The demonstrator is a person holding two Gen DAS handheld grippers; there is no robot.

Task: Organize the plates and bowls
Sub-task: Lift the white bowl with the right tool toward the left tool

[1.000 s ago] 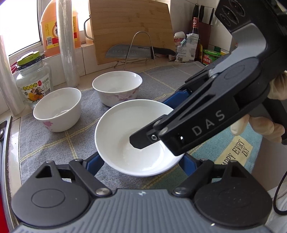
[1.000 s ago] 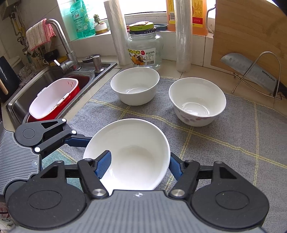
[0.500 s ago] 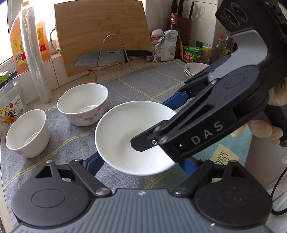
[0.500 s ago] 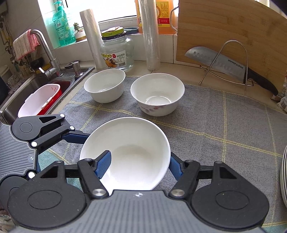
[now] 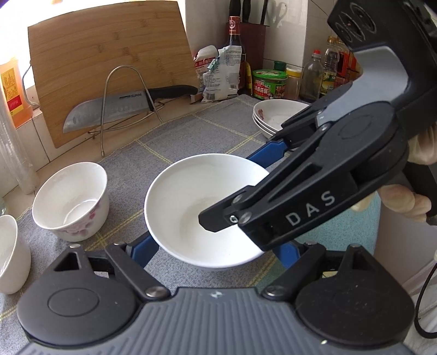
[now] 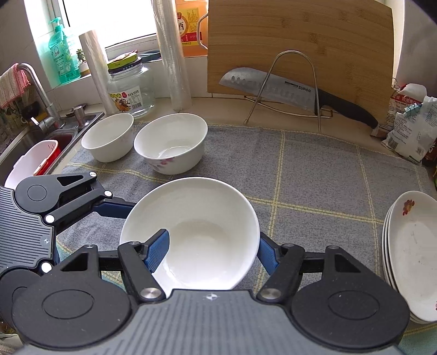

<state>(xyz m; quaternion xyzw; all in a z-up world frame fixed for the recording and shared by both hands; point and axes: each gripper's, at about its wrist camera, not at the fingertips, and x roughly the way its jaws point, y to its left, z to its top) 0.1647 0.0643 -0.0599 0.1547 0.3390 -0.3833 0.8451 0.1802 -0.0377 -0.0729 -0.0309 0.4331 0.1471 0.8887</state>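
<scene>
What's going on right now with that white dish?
Both grippers, left and right, grip the white dish. Plate stack to the right. Grey mat between looks bare.

Bright daylight from the blown-out window (image 6: 109, 24), sharp focus, fisheye-bent edges.

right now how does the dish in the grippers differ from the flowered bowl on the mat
The dish is wide and shallow; the flowered bowl is narrower and deep. The dish looks plain white, while the flowered bowl has pink blossoms on its side. The dish is gripped at its rim by both grippers; the flowered bowl stands free on the mat. Both are white, upright and empty.
</scene>
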